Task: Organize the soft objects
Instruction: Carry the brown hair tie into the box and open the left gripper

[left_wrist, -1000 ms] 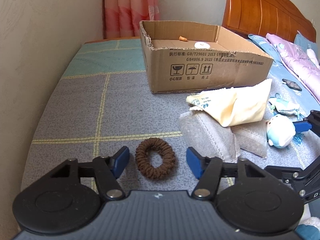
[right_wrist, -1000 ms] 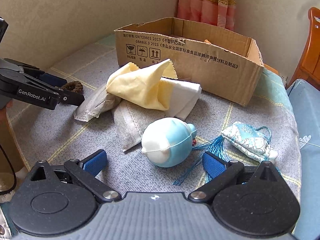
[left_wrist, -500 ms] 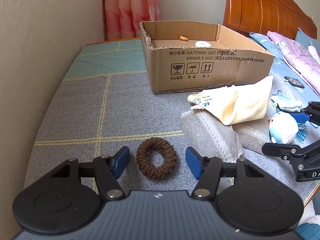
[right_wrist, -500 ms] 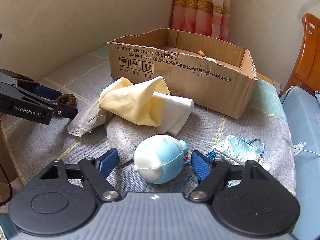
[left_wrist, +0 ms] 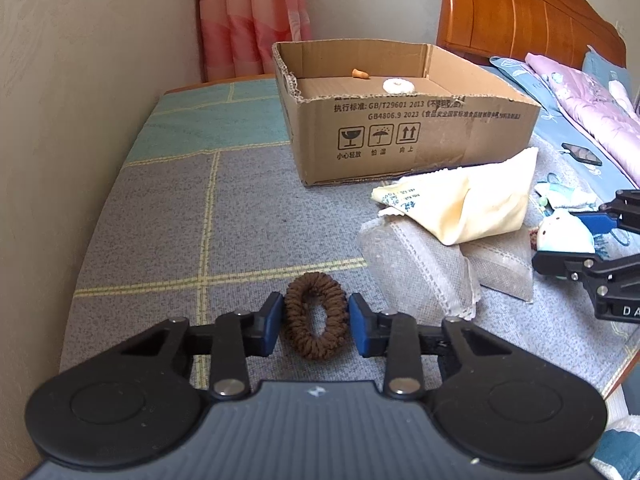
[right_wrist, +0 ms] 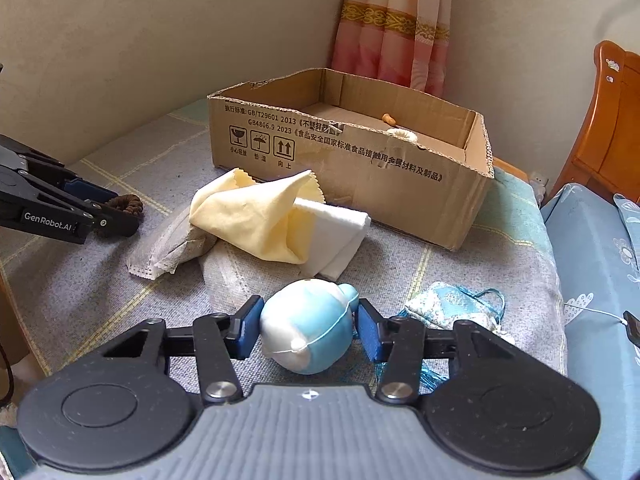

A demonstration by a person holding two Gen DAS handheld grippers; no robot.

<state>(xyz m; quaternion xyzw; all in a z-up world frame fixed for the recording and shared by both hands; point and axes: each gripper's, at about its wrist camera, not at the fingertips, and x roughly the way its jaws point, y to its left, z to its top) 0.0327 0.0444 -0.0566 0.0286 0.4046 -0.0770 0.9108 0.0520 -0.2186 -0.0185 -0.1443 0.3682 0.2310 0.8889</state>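
Note:
A brown hair scrunchie [left_wrist: 315, 316] lies on the grey blanket, and my left gripper [left_wrist: 315, 322] is shut on its two sides. The scrunchie also shows in the right wrist view [right_wrist: 127, 205]. My right gripper [right_wrist: 308, 330] is shut on a blue and white plush toy [right_wrist: 308, 332], which also shows in the left wrist view [left_wrist: 562, 236]. An open cardboard box [left_wrist: 400, 136] stands further back and holds two small items. A yellow cloth [right_wrist: 256, 216], a white folded cloth [right_wrist: 336, 236] and a grey cloth [left_wrist: 420, 264] lie in a pile in front of the box.
A light blue tasselled pouch [right_wrist: 448, 308] lies right of the toy. The wall runs along the left, a curtain [left_wrist: 252, 16] hangs at the back, and a wooden headboard [left_wrist: 520, 12] stands at right. A phone [left_wrist: 582, 154] lies on the bedding.
Both grippers have closed: the left onto the scrunchie, the right onto the plush toy. The right gripper also moved forward around the toy.

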